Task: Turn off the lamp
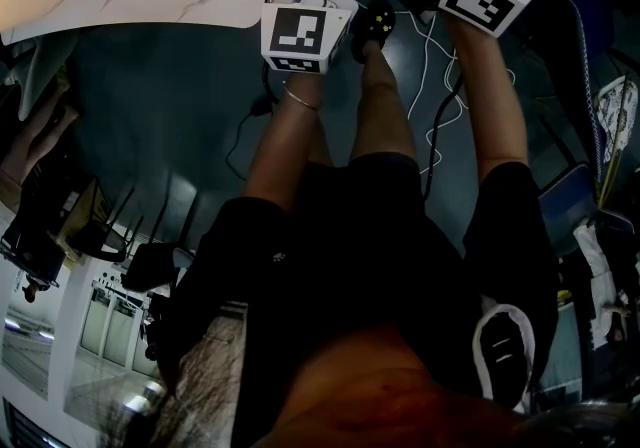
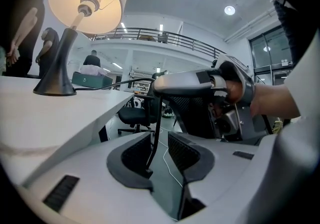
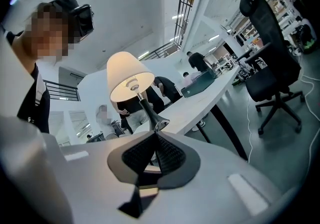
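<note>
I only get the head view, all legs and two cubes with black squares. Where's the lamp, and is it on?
Observer: In the left gripper view the lamp stands on the white table, bulb glowing.
Operator: What are the claws doing?
Observer: The right claw is shut on the lamp's cord, which hangs down from its tip.
Operator: And the left one?
Observer: The left claw is open; the cord runs between its jaws, unsqueezed.
</note>
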The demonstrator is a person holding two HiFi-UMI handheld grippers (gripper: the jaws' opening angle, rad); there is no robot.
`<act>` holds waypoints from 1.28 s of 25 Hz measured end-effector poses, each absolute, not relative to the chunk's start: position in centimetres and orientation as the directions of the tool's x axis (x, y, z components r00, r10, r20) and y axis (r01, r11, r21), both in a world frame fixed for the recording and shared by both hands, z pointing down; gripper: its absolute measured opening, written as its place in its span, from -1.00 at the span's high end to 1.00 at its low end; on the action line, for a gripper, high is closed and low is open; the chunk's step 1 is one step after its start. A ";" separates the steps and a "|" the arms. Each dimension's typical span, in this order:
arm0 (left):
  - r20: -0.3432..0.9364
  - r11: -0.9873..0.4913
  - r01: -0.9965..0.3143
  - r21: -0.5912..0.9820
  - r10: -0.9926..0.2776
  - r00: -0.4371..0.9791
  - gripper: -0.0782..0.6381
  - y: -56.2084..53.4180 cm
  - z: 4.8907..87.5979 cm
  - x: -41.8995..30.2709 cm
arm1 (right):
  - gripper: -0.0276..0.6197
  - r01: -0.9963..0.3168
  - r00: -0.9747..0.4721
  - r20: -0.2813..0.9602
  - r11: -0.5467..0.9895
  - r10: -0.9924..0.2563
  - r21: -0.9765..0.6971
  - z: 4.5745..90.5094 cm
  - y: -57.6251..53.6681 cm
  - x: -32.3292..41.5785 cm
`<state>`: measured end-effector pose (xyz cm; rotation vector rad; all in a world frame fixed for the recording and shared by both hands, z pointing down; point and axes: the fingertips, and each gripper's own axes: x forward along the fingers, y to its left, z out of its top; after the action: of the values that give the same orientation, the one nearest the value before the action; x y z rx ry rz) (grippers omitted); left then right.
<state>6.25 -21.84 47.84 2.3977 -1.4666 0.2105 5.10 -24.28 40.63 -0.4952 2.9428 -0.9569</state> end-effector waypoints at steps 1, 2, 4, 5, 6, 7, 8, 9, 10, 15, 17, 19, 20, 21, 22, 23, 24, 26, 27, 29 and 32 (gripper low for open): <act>0.282 -0.420 -0.885 0.199 -0.841 0.462 0.52 -22.0 47.7 6.2 | 0.87 -0.294 -0.950 0.086 0.762 -0.301 -0.577 40.6 -24.3 5.1; 0.275 -0.418 -0.885 0.205 -0.843 0.462 0.54 -22.0 47.6 6.2 | 0.87 -0.294 -0.949 0.084 0.760 -0.303 -0.579 40.7 -24.3 5.1; 0.272 -0.422 -0.883 0.206 -0.842 0.466 0.72 -22.0 47.4 6.2 | 0.87 -0.294 -0.948 0.080 0.758 -0.307 -0.583 40.7 -24.3 5.1; 0.276 -0.430 -0.880 0.199 -0.837 0.472 0.74 -22.0 47.4 6.4 | 0.87 -0.295 -0.948 0.078 0.758 -0.309 -0.583 40.7 -24.3 5.1; 0.283 -0.439 -0.878 0.192 -0.832 0.478 0.74 -21.9 47.4 6.5 | 0.87 -0.296 -0.947 0.076 0.760 -0.311 -0.579 40.7 -24.4 5.2; 0.289 -0.446 -0.875 0.188 -0.827 0.483 0.74 -21.9 47.4 6.7 | 0.87 -0.297 -0.947 0.073 0.765 -0.314 -0.572 40.7 -24.4 5.3; 0.292 -0.451 -0.872 0.190 -0.822 0.489 0.74 -21.9 47.3 6.9 | 0.87 -0.299 -0.946 0.067 0.772 -0.318 -0.561 40.7 -24.4 5.4; 0.292 -0.456 -0.869 0.194 -0.819 0.494 0.75 -21.8 47.2 7.0 | 0.87 -0.302 -0.944 0.058 0.781 -0.324 -0.547 40.6 -24.4 5.6; 0.290 -0.461 -0.865 0.199 -0.815 0.501 0.75 -21.8 47.1 7.1 | 0.87 -0.308 -0.941 0.048 0.789 -0.335 -0.531 40.6 -24.4 5.8; 0.269 -0.489 -0.839 0.239 -0.796 0.541 0.75 -21.7 46.3 8.0 | 0.85 -0.415 -0.894 0.043 0.787 -0.446 -0.456 41.1 -25.2 8.8; 0.262 -0.492 -0.831 0.260 -0.792 0.551 0.75 -21.7 45.9 8.1 | 0.85 -0.469 -0.867 0.067 0.765 -0.493 -0.441 41.9 -25.5 10.3; 0.256 -0.498 -0.823 0.273 -0.788 0.561 0.75 -21.8 45.4 8.1 | 0.85 -0.503 -0.847 0.083 0.740 -0.525 -0.447 42.9 -25.4 11.4; 0.251 -0.501 -0.819 0.278 -0.785 0.566 0.75 -21.8 45.1 8.1 | 0.85 -0.514 -0.839 0.090 0.728 -0.537 -0.454 43.4 -25.2 11.8; 0.246 -0.506 -0.815 0.282 -0.784 0.571 0.75 -21.9 44.7 8.1 | 0.84 -0.525 -0.832 0.099 0.718 -0.545 -0.458 44.0 -24.9 12.1; 0.240 -0.510 -0.812 0.284 -0.782 0.575 0.75 -22.0 44.4 8.2 | 0.84 -0.534 -0.828 0.112 0.710 -0.550 -0.458 44.6 -24.4 12.3; 0.236 -0.513 -0.810 0.285 -0.781 0.578 0.75 -22.1 44.1 8.2 | 0.84 -0.544 -0.824 0.129 0.705 -0.552 -0.455 45.3 -23.9 12.3; 0.232 -0.516 -0.808 0.285 -0.780 0.581 0.75 -22.1 43.8 8.3 | 0.84 -0.554 -0.820 0.150 0.701 -0.553 -0.449 46.1 -23.3 12.3; 0.225 -0.524 -0.802 0.287 -0.777 0.588 0.75 -22.2 43.4 8.6 | 0.83 -0.576 -0.808 0.185 0.685 -0.559 -0.447 47.7 -22.2 12.3; 0.222 -0.527 -0.799 0.288 -0.775 0.592 0.75 -22.2 43.2 8.7 | 0.82 -0.583 -0.802 0.194 0.671 -0.564 -0.459 48.4 -21.7 12.2; 0.217 -0.531 -0.796 0.292 -0.773 0.595 0.75 -22.2 42.7 8.9 | 0.78 -0.591 -0.791 0.194 0.642 -0.580 -0.489 49.3 -21.1 12.0; 0.209 -0.534 -0.792 0.296 -0.773 0.599 0.75 -22.1 42.2 8.9 | 0.66 -0.603 -0.774 0.183 0.616 -0.607 -0.506 49.7 -20.8 11.6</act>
<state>8.87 -22.15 42.16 2.4704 -1.2611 0.0738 11.58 -20.76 49.73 -1.0550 2.8184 -0.8788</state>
